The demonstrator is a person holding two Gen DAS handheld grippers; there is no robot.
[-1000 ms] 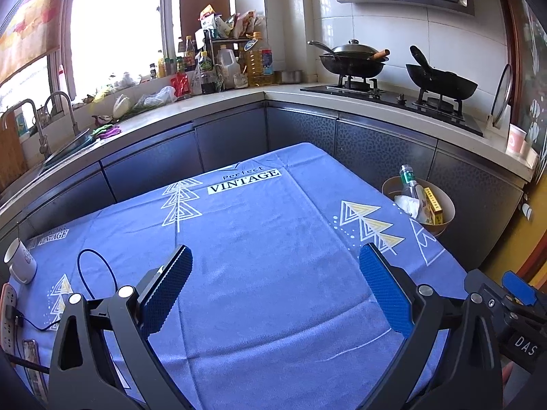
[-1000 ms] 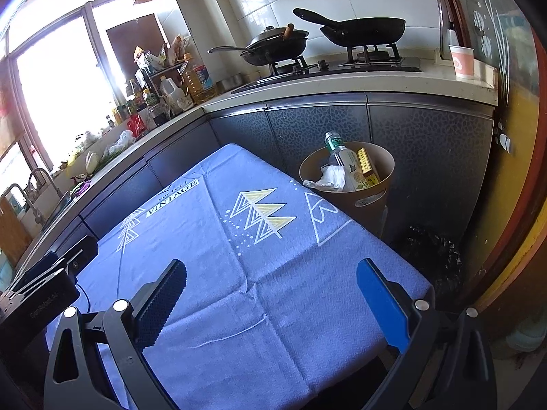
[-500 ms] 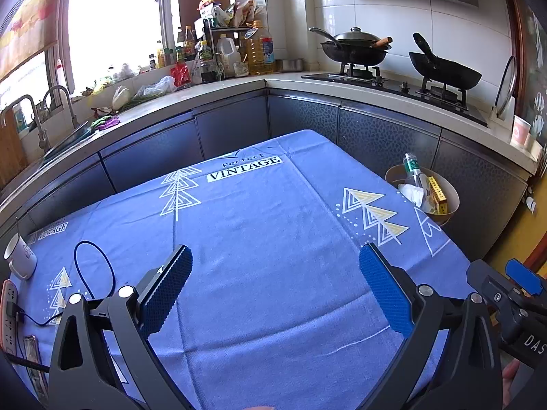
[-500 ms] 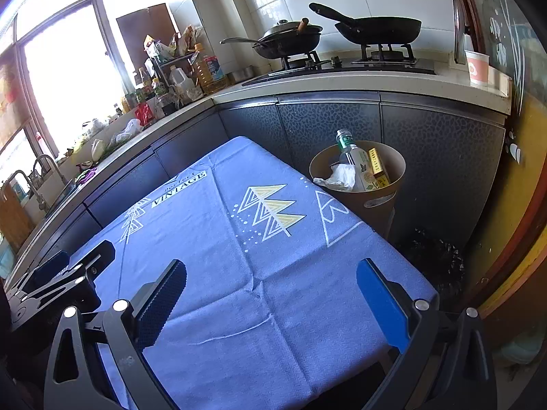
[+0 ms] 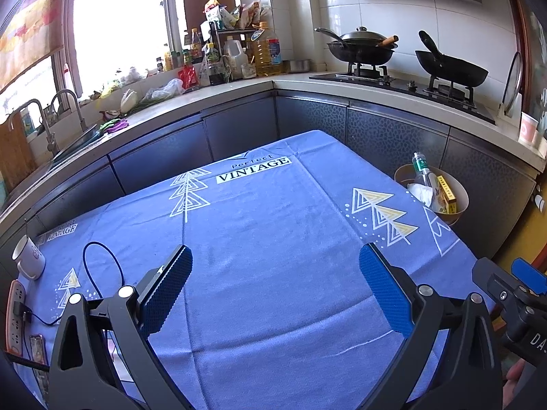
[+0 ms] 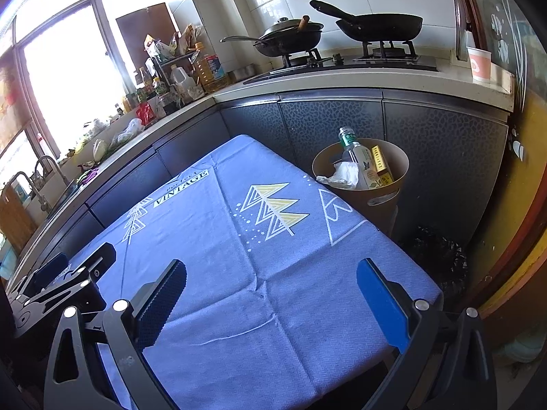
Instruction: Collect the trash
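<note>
A round brown trash bin [image 6: 383, 201] [image 5: 459, 193] stands on the floor beside the table's far right corner. In it are a clear plastic bottle [image 6: 359, 160] [image 5: 423, 172] with a green cap, a crumpled white tissue [image 6: 342, 175] [image 5: 421, 194] and a yellow box [image 6: 381, 164] [image 5: 446, 194]. My left gripper [image 5: 275, 273] is open over the blue tablecloth [image 5: 273, 239], nothing between its blue pads. My right gripper [image 6: 271, 288] is open too, above the cloth [image 6: 256, 290] near the table's right edge. Each gripper shows at the edge of the other's view.
A white mug [image 5: 29, 259], a black cable [image 5: 102, 270], a power strip [image 5: 15, 311] and a phone [image 5: 37, 348] lie at the table's left end. Grey cabinets and a counter wrap around, with pans [image 5: 359, 48] on a stove, bottles [image 5: 239, 54] and a sink [image 5: 68, 140].
Both grippers have drawn back and risen a little, so the table and bin look farther away. Both stay open and empty.
</note>
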